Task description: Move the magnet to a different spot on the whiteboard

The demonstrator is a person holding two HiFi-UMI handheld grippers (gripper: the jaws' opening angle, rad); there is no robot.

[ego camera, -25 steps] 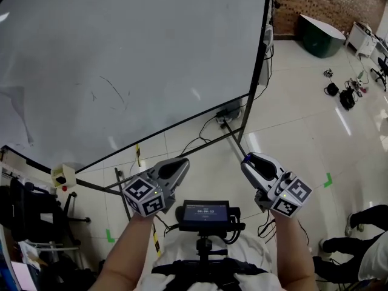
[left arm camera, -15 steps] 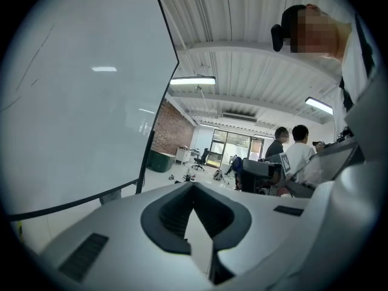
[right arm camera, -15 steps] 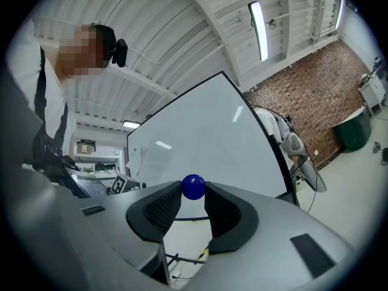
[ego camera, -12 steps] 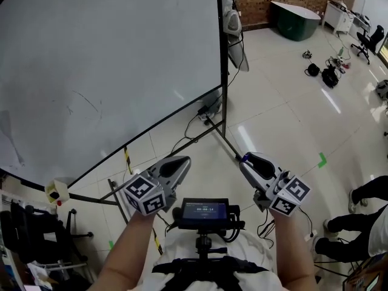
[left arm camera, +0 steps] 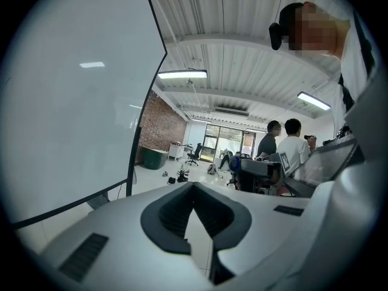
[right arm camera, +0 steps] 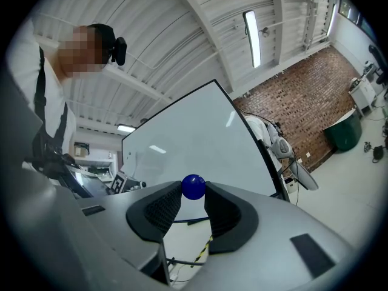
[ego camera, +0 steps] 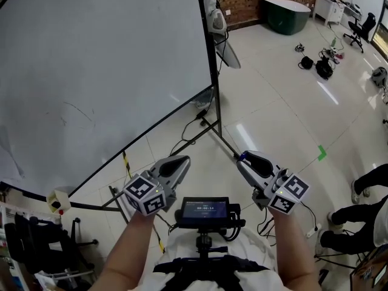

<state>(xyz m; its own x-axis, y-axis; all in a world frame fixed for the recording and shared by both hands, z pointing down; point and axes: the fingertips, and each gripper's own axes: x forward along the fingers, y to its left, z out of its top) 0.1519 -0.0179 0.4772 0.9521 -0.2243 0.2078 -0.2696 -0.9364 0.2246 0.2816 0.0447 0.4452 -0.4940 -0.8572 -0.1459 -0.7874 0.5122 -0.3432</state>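
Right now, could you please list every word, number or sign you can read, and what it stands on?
Small black screen at the chest: one row of digits, too small to read.
White marker cube at left and at right: black square patterns, no letters.
Large white whiteboard: faint scribbles, no legible words.

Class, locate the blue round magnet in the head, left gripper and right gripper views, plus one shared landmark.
Head view: blue round magnet held by the right gripper, right of centre.
Left gripper view: tiny blue dot right of centre.
Right gripper view: centre, pinched between the jaws.
Shared landmark: whiteboard.
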